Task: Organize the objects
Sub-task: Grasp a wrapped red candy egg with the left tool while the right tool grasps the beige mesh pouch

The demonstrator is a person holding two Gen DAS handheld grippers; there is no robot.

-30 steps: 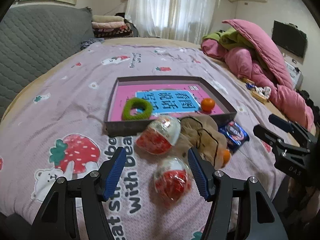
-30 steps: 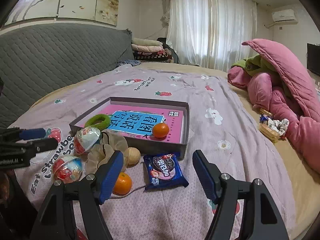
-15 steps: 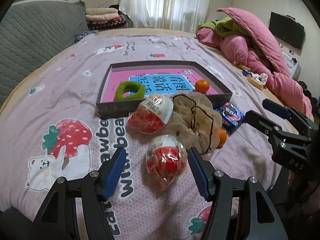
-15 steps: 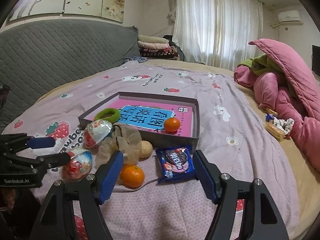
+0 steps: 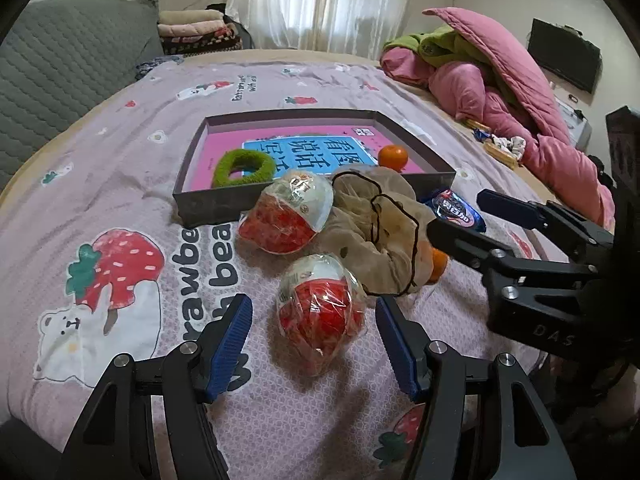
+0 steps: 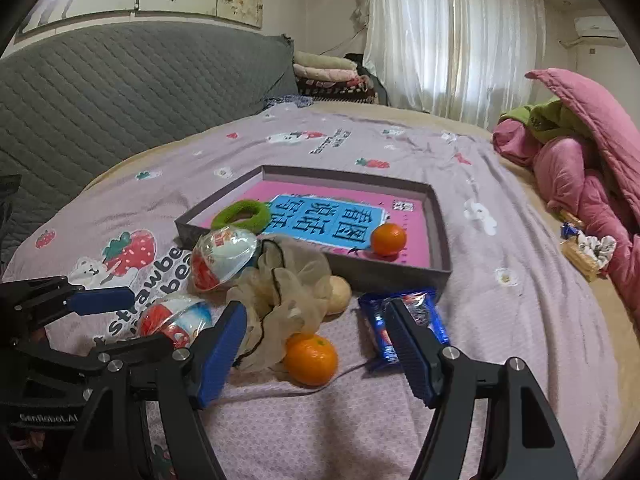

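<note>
Both grippers hang over the near edge of the bed [image 5: 120, 128], which is covered by a lilac strawberry-print sheet.

1. The left gripper [image 5: 312, 338] stands wide and empty, its blue pads on either side of the nearer red-and-white egg-shaped toy in crinkled clear wrap [image 5: 320, 312], apart from it. Risk: the wrap is slick and loose, and the egg is rounded. If the pads close on film rather than shell, the egg may squirt forward or roll toward the bed edge.

2. A second wrapped egg toy [image 5: 290, 216] lies just beyond, touching the beige gauzy scrunchie with dark cord [image 5: 376, 224]. Risk: a forward push would shove the nearer egg into this cluster.

3. The right gripper [image 6: 316, 344] is also wide and empty, framing the loose orange mandarin [image 6: 310, 358], which rests against the scrunchie [image 6: 284, 300]. Risk: the left pad sits near the fabric; closing may snag gauze or cord and drag the whole pile. The right finger overlaps the blue wrapped biscuit packet [image 6: 404, 320] in view and may pinch it too.

4. The grey shallow cardboard box [image 6: 440, 240] already holds a pink book, a green fuzzy ring [image 6: 242, 216] and 1 mandarin [image 6: 388, 239]. Risk: the 2 grippers work close together and could collide on lift.
</note>
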